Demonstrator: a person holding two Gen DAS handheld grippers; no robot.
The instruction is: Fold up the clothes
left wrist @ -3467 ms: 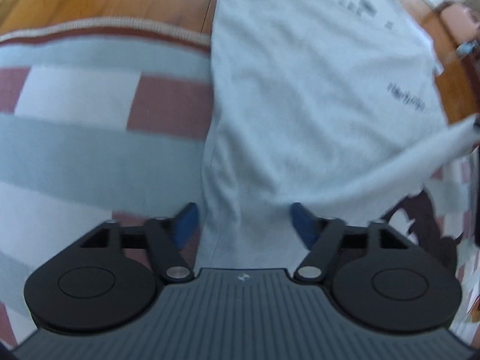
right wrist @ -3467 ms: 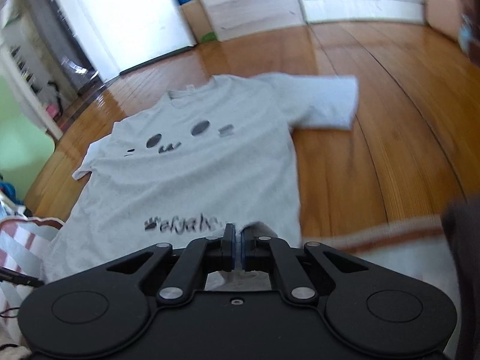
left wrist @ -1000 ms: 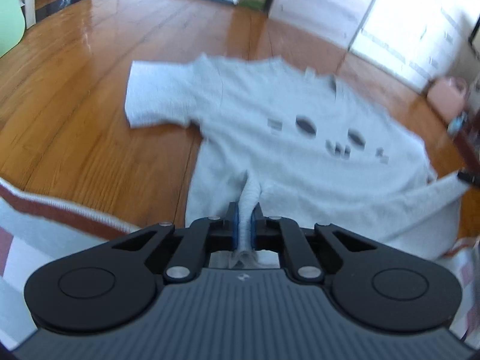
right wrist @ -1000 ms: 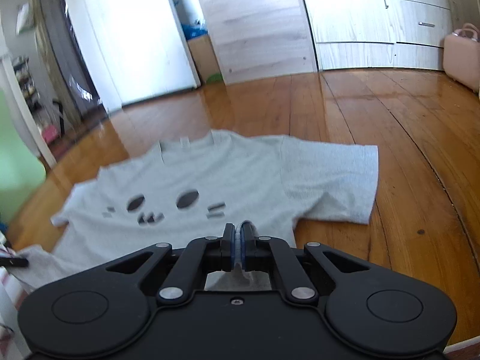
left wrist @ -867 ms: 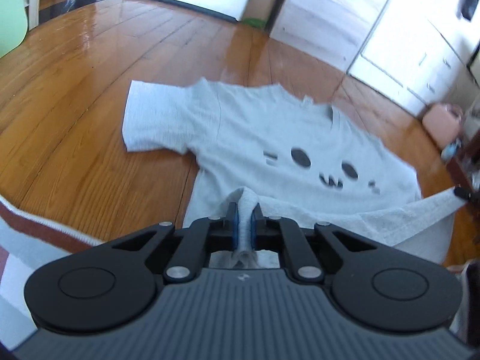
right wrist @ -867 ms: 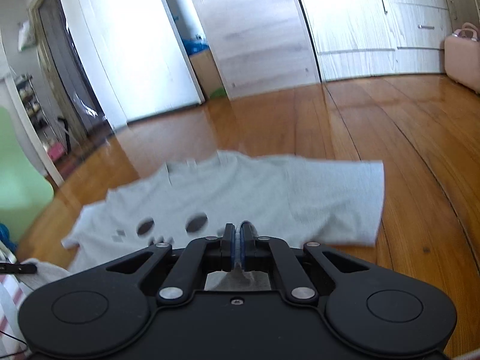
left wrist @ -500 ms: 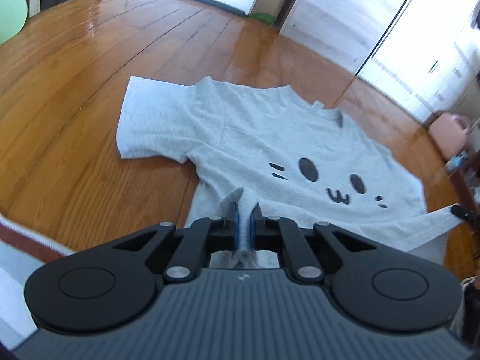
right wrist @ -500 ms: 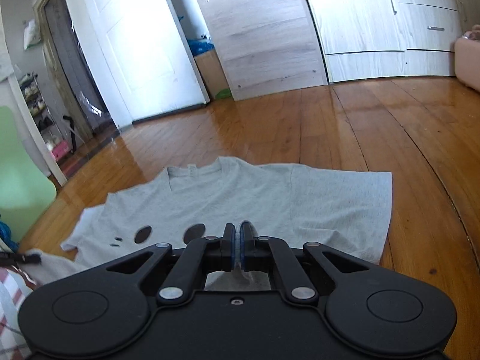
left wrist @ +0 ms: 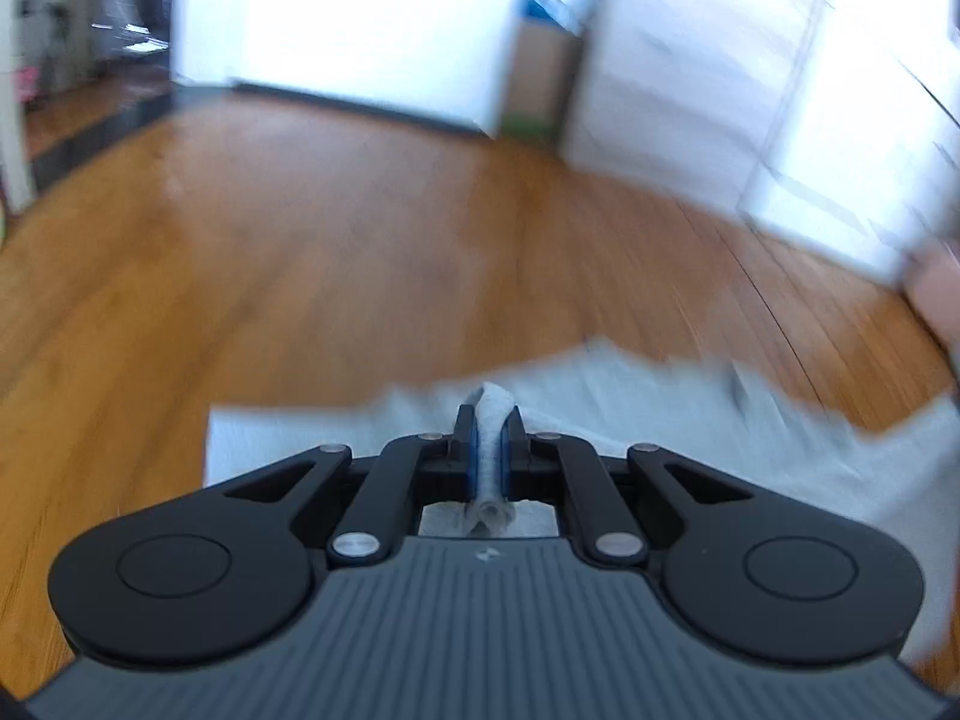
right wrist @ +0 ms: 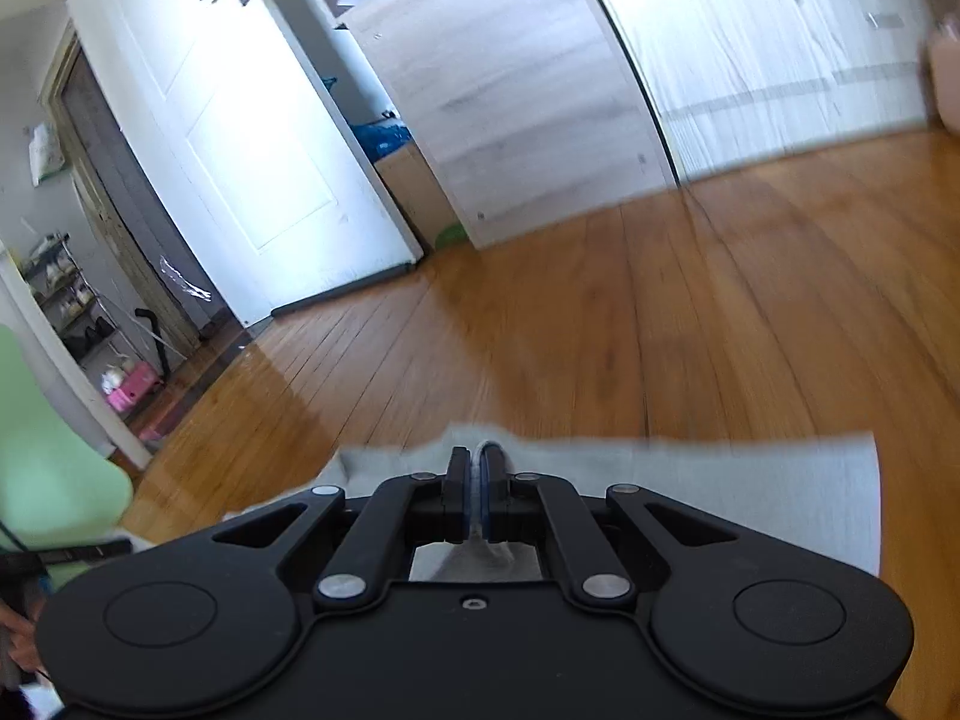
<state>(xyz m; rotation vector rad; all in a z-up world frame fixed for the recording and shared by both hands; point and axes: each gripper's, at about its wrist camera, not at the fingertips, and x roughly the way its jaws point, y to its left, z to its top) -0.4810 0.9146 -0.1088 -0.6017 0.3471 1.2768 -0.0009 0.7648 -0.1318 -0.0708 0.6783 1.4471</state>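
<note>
1. Left gripper point(left wrist: 491, 420): jaws opening a little, yet a bunched ridge of the grey T-shirt point(left wrist: 690, 414) is pinched between the blue pads, the fabric poking out above the tips
2. Right gripper point(right wrist: 475, 461): jaws closed tight on a thin fold of the same T-shirt point(right wrist: 750, 492), cloth visible between the pads and below the linkage
3. T-shirt lies on the wooden floor point(right wrist: 600, 330) directly past both grippers; in the right wrist view its right side ends in a straight vertical edge, beyond the gripper's right arm (the left wrist view is motion-blurred, so its outline there is soft)
4. Pale green rounded object point(right wrist: 54, 480), left of the T-shirt, near the frame edge; what it is I cannot tell
5. Bare floor beyond the T-shirt in both views
6. White door point(right wrist: 252, 138), far beyond the T-shirt to the left, standing open
7. Light wood cabinet point(right wrist: 510, 78), far beyond the T-shirt, right of the door, a brown box point(right wrist: 414, 192) at its foot
</note>
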